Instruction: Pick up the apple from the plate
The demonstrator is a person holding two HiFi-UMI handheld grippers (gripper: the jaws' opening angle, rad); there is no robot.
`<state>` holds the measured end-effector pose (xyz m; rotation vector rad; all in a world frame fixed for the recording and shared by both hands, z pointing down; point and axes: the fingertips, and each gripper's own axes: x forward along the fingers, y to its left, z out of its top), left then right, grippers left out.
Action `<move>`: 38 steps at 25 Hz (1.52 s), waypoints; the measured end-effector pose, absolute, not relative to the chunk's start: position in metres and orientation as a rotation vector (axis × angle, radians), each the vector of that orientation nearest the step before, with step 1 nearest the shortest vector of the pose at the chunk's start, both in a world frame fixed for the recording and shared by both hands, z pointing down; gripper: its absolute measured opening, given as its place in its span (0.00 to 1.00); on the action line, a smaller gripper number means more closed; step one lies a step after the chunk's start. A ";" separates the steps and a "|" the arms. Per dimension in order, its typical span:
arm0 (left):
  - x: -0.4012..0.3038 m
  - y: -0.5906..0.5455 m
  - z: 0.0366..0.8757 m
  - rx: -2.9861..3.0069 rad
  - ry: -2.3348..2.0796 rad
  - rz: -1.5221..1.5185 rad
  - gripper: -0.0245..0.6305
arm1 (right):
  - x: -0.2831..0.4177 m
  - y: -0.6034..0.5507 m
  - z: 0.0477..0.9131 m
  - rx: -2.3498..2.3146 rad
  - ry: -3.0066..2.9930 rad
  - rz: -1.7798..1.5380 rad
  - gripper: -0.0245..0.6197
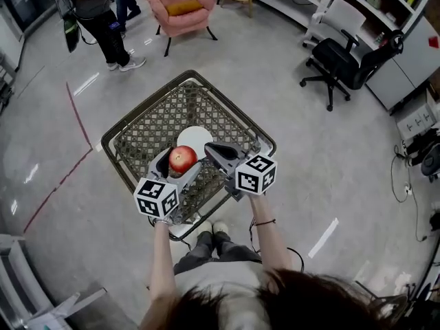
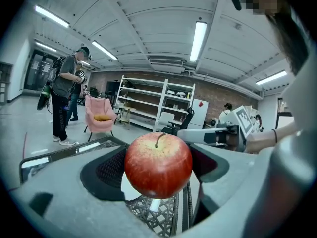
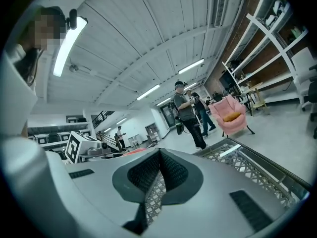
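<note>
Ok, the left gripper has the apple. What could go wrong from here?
1. The left gripper grips the round apple only by its sides. If the hold slackens, the apple could drop onto the plate or into the wire basket below.
2. The right gripper, shut and empty, sits close beside the apple. A careless move could knock it loose.

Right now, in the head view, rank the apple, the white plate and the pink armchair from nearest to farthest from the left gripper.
1. apple: held between the left gripper's jaws.
2. white plate: just beyond the apple, on the wire basket's mesh.
3. pink armchair: far ahead, across the floor.
</note>
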<state>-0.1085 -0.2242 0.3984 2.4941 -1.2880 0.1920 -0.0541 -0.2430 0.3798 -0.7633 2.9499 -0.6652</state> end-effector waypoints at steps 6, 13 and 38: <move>-0.113 -0.210 0.387 2.516 -1.282 0.186 0.66 | -0.057 -0.231 0.367 -0.753 2.939 -0.636 0.05; -0.107 -0.197 0.382 2.537 -1.261 0.194 0.66 | -0.057 -0.222 0.356 -0.715 2.932 -0.616 0.05; -0.102 -0.196 0.381 2.546 -1.259 0.192 0.66 | -0.050 -0.219 0.351 -0.718 2.943 -0.550 0.05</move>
